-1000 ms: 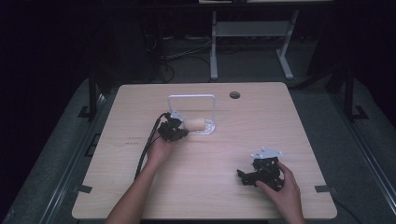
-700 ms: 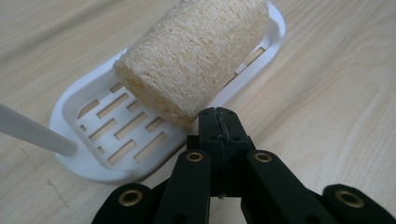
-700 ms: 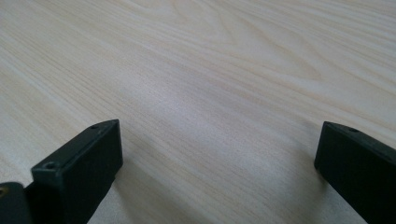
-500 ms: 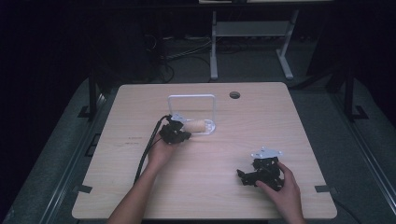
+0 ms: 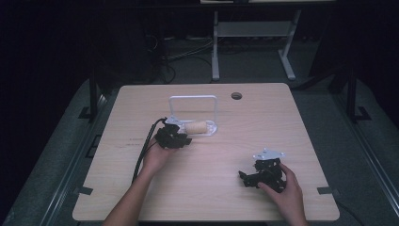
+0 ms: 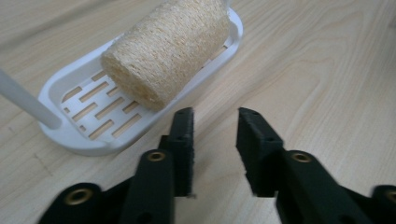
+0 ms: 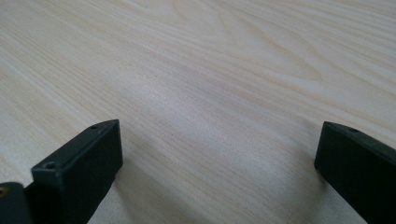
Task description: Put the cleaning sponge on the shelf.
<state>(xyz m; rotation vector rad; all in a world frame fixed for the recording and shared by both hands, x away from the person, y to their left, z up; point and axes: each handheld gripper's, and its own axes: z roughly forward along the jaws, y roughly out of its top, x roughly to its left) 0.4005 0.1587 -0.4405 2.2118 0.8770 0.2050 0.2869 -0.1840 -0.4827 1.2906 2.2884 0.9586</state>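
A pale straw-coloured loofah roll lies on its side in a white slotted dish with a tall white loop handle. My left gripper sits just short of the dish's near rim. Its jaws have just been opening and stand apart with nothing between them; the roll is beyond the tips. Over bare wood near the table's front right, my right gripper rests with its jaws wide open and empty.
The dish stands near the middle of a light wooden table. A round cable hole is at the back. The left gripper's black cable trails toward the front left edge. Dark floor and a white stand lie beyond the table.
The left gripper's jaws have parted and pulled slightly back from the loofah roll, which now lies free in the dish. The right gripper has not moved.
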